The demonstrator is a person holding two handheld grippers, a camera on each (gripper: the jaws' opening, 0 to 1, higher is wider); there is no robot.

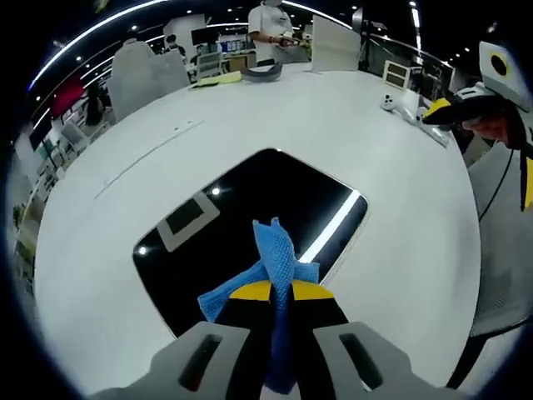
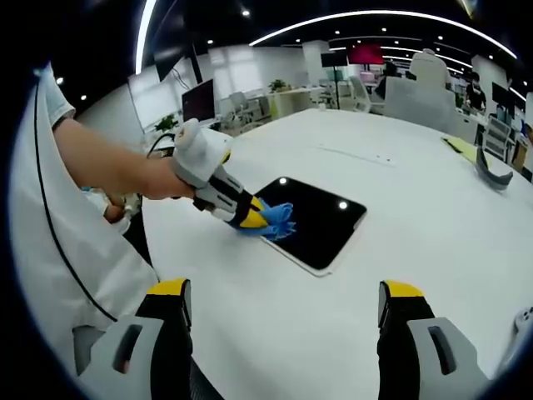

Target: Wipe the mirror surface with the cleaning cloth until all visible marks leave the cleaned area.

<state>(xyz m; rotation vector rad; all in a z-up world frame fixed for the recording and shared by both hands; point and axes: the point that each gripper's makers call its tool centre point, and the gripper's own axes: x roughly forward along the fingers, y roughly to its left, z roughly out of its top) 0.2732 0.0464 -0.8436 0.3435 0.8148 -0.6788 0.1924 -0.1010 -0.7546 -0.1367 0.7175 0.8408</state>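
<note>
A dark rectangular mirror (image 1: 250, 225) lies flat on the white table (image 1: 291, 117), reflecting ceiling lights. My left gripper (image 1: 281, 292) is shut on a blue cleaning cloth (image 1: 275, 254), which hangs over the mirror's near edge. In the right gripper view the mirror (image 2: 321, 221) sits mid-table with the left gripper (image 2: 254, 218) and the cloth (image 2: 275, 221) at its left edge, a person's hand holding the gripper. My right gripper (image 2: 283, 308) is open, held above bare table short of the mirror. The right gripper (image 1: 454, 108) also appears far right.
A yellow cloth (image 1: 218, 80) and a grey curved object (image 1: 262, 72) lie at the table's far edge, near a standing person (image 1: 271, 29). A small white object (image 1: 389, 102) rests at the right. Chairs (image 2: 420, 96) and desks surround the table.
</note>
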